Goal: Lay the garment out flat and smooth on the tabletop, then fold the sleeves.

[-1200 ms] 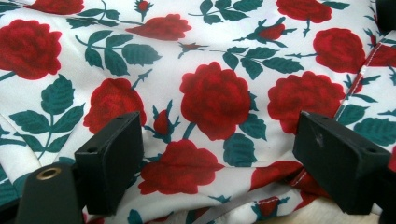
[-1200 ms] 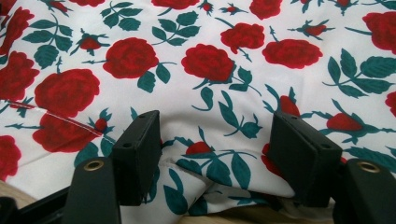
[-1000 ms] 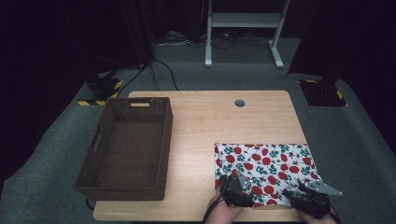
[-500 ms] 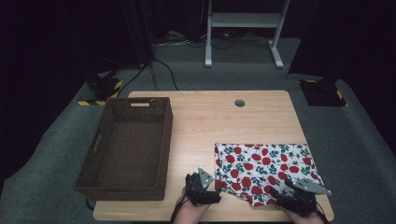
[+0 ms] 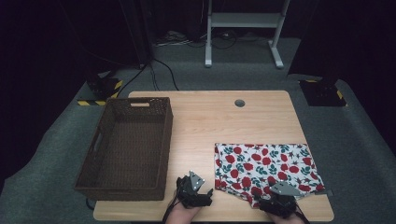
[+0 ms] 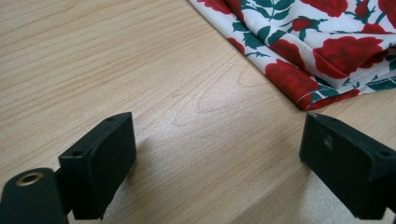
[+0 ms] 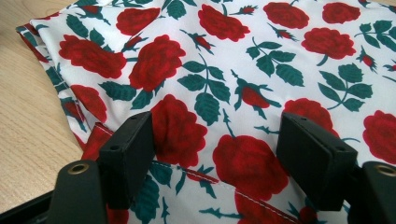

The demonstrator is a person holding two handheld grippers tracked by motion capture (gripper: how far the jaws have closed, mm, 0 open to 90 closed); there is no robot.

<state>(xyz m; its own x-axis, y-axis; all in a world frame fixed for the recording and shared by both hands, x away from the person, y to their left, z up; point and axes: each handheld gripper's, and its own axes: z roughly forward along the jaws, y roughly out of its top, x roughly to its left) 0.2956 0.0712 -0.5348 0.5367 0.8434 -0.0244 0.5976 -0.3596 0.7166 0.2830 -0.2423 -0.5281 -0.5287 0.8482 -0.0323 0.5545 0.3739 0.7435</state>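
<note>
A folded white cloth [image 5: 266, 165] printed with red roses and green leaves lies flat on the right front of the wooden table [image 5: 210, 121]. My left gripper [image 5: 198, 192] is low over bare wood at the table's front edge, just left of the cloth. Its jaws stand wide open in the left gripper view [image 6: 224, 163], with the cloth's corner [image 6: 327, 42] ahead to the right. My right gripper [image 5: 280, 199] hovers over the cloth's front edge. It is open [image 7: 219, 163], and the cloth [image 7: 224, 70] lies under and between the jaws.
A dark brown wicker basket [image 5: 167, 140] with cut-out handles stands empty on the left half of the table. A round cable hole [image 5: 239, 103] sits near the far edge. Grey carpet, cables and a white stand's legs [image 5: 243, 42] lie beyond the table.
My left gripper has slid left off the cloth onto bare wood. The right gripper has also shifted left along the cloth's front edge. The cloth lies as before.
</note>
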